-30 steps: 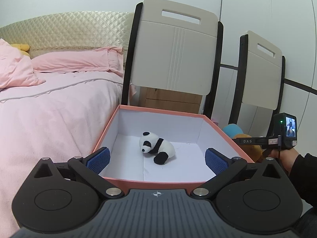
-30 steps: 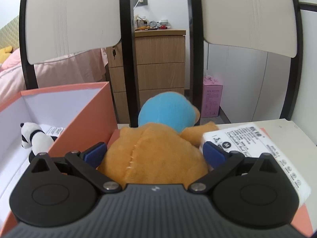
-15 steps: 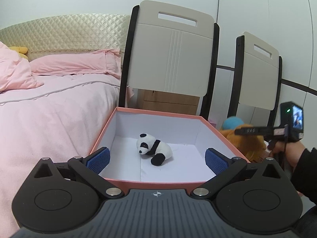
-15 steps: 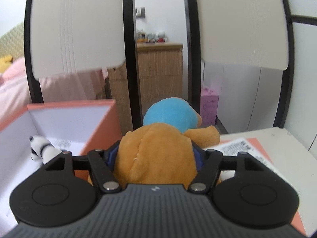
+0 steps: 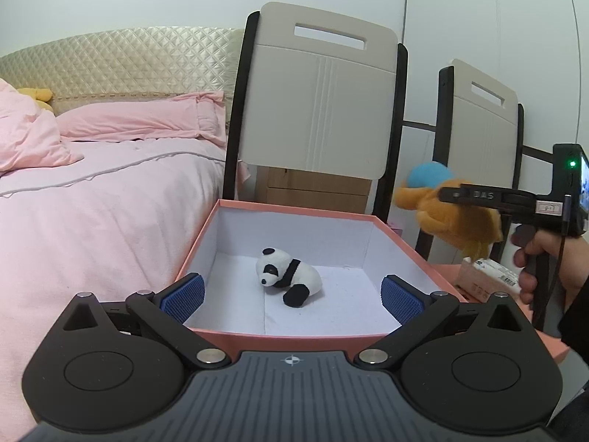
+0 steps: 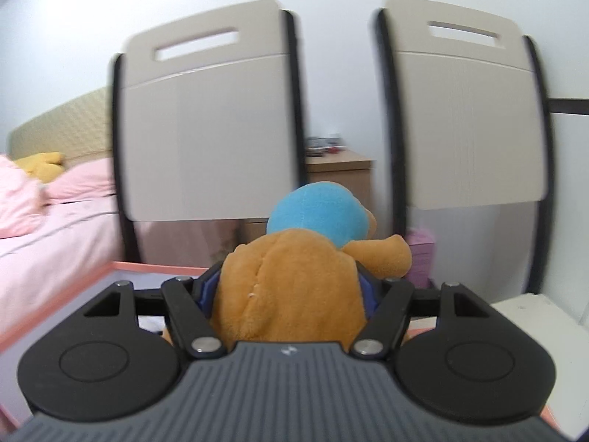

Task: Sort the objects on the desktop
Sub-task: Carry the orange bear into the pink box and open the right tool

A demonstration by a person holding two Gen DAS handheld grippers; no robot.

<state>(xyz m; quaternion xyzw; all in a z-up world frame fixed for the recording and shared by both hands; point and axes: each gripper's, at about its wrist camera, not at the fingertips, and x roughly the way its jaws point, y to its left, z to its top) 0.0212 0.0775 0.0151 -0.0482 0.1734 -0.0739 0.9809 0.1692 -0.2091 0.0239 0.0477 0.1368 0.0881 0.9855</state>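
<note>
Since a second ago the orange plush toy (image 5: pixel 456 217) has risen off the bench, clamped in the right tool (image 6: pixel 291 287), and now hangs beside the box's right wall. On the left, the left tool (image 5: pixel 292 294) gapes wide and empty at the near rim of the pink box (image 5: pixel 291 335), where the panda (image 5: pixel 289 276) already lies. The carry step looks underway; next, swing leftward over the wall and release. A labelled packet (image 5: pixel 489 276) sits below; chair backs (image 5: pixel 324 92) stand close behind.

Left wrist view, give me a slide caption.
Open left claw faces the panda in the box; right claw carries the orange plush.
</note>
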